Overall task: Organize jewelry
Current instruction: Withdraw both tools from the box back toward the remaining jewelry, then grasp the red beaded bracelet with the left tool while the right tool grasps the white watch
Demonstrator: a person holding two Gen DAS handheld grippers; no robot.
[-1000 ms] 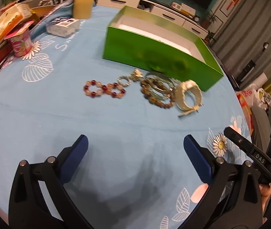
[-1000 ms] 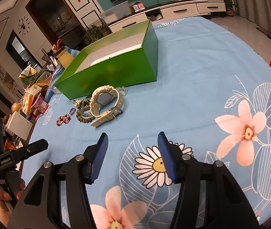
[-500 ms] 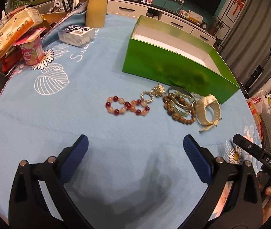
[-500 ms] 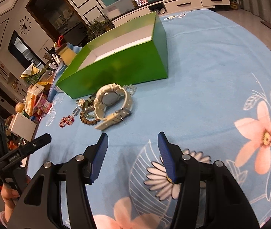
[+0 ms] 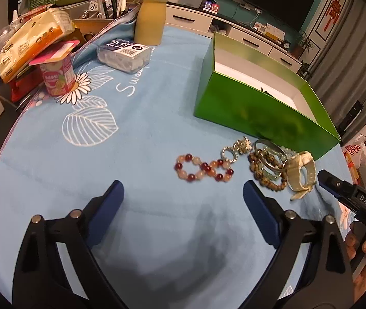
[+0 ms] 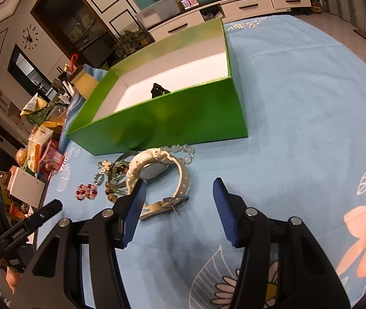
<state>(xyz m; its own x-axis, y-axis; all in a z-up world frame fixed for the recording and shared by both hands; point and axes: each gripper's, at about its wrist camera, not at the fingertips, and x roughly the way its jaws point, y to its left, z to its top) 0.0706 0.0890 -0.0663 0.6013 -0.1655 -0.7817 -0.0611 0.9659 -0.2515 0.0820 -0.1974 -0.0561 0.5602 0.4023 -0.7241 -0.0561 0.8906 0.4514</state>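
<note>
The jewelry lies in a loose cluster on the light-blue flowered tablecloth (image 6: 298, 97), just in front of the near wall of the open green box (image 6: 172, 118); the cream-white watch (image 6: 157, 172) sits at the right end of the cluster, its buckled strap trailing toward the right gripper (image 6: 179, 200), whose blue-padded jaws stand spread and hold nothing — the left pad overlaps the watch's case edge in the right wrist view, the strap end lying between the two pads, though whether pad and watch touch cannot be told; beside the watch lie a brown bead bracelet (image 5: 269, 173) tangled with silver bangles (image 5: 270, 152), then a small sparkly ring and charm (image 5: 237, 148), and farthest left a red-and-pink bead bracelet (image 5: 203, 171) twisted into a figure eight; the left gripper (image 5: 183, 203) hovers just short of that bracelet, jaws wide apart and empty, the beads lying ahead of the gap between its pads; inside the box a small dark item (image 6: 158, 90) rests on the white floor; further out, at the table's left edge, stand a pink yogurt cup (image 5: 58, 76), a clear plastic packet (image 5: 123, 55) and a yellow jar (image 5: 150, 18) — amid other clutter.
</note>
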